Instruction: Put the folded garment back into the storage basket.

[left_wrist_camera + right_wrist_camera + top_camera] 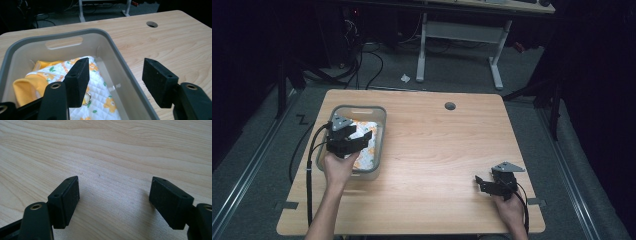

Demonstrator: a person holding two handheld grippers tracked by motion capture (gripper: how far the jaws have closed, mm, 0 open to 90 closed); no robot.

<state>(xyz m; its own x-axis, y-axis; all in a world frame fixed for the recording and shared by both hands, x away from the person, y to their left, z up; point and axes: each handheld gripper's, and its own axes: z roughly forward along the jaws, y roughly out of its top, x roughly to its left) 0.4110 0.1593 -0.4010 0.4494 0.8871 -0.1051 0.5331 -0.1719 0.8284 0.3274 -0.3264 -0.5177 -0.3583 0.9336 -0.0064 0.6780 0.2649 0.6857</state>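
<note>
A grey plastic bin (383, 116) stands at the table's left side. Inside it lies a white quilted cloth (368, 151) with orange flowers and yellow trim. My left gripper (362, 136) hovers over the bin, its jaws open with nothing between them. In the left gripper view the left gripper (116, 72) straddles the bin's right wall (122, 62), one jaw above the cloth (100, 100) and the other above bare wood. My right gripper (480, 181) rests low at the table's front right, open. In the right gripper view the right gripper (115, 192) has only wood grain between its jaws.
A round cable hole (450, 106) sits near the table's far edge, also in the left gripper view as the hole (152, 24). Beyond the table stands a white desk frame (457, 31), with cables (362, 60) on the grey floor.
</note>
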